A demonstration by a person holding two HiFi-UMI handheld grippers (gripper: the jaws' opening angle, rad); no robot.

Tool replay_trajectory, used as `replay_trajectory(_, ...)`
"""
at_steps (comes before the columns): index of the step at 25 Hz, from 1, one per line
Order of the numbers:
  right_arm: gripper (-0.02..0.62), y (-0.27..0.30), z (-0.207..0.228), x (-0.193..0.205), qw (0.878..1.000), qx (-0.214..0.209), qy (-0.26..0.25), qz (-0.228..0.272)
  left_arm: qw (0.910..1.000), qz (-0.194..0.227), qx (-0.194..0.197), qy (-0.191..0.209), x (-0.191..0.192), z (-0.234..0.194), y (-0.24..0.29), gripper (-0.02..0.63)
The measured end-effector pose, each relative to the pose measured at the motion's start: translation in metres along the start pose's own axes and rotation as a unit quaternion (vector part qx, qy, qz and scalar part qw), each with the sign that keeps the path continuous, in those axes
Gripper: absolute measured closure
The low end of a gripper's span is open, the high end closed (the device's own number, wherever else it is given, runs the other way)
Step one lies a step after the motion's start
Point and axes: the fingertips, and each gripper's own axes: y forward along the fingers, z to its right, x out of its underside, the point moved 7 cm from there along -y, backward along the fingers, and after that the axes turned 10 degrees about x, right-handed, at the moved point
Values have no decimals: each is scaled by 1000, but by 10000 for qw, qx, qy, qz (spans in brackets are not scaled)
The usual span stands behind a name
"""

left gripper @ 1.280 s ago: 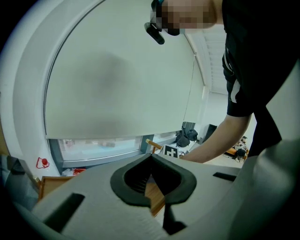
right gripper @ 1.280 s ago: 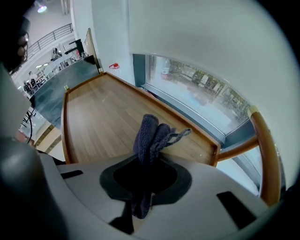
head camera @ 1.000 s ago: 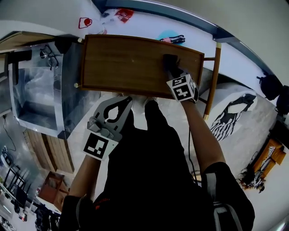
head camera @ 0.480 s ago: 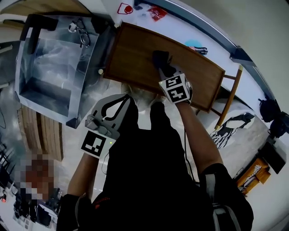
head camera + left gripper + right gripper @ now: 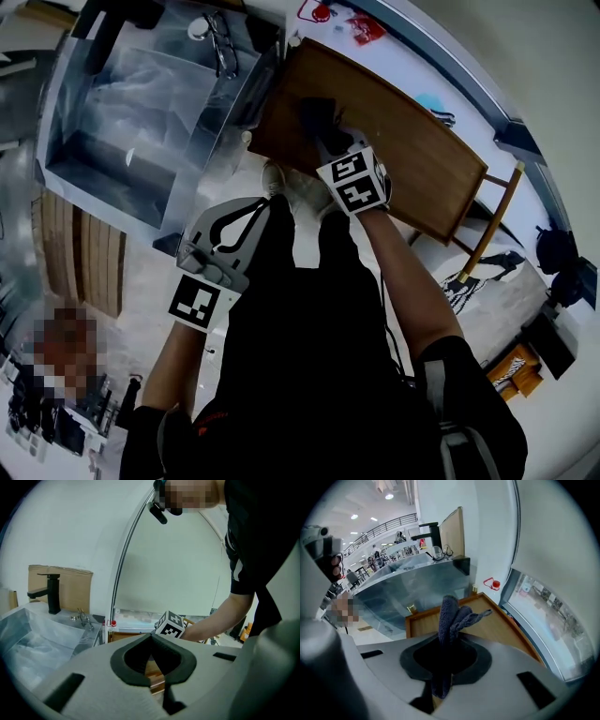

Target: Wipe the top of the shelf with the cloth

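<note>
My right claw point(image 5: 325, 141) is clamped on the dark cloth point(image 5: 314, 112). The cloth sits on the wooden shelf top point(image 5: 412, 141), toward its left end near the front edge, next to the steel sink point(image 5: 112, 159). My left claw point(image 5: 263, 204) has jaws together, nothing in them, held off the shelf's front edge, by my leg.

Smooth brn wood shelf top point(image 5: 412, 159); dk nubby fabric cloth point(image 5: 449, 616); shiny metal sink point(image 5: 122, 187).
</note>
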Motion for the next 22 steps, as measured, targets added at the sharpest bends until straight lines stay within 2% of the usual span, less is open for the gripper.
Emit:
replay_trajectory(12, 552, 28, -60, -27, 9983, -420, -404, 27, 9993, 36, -264, -264, 25, -13, -37, 586)
replay_trajectory(22, 552, 41, -79, -13, 9971, -522, -518, -173, 9990, 25, -297, -319, 32, -12, -43, 586)
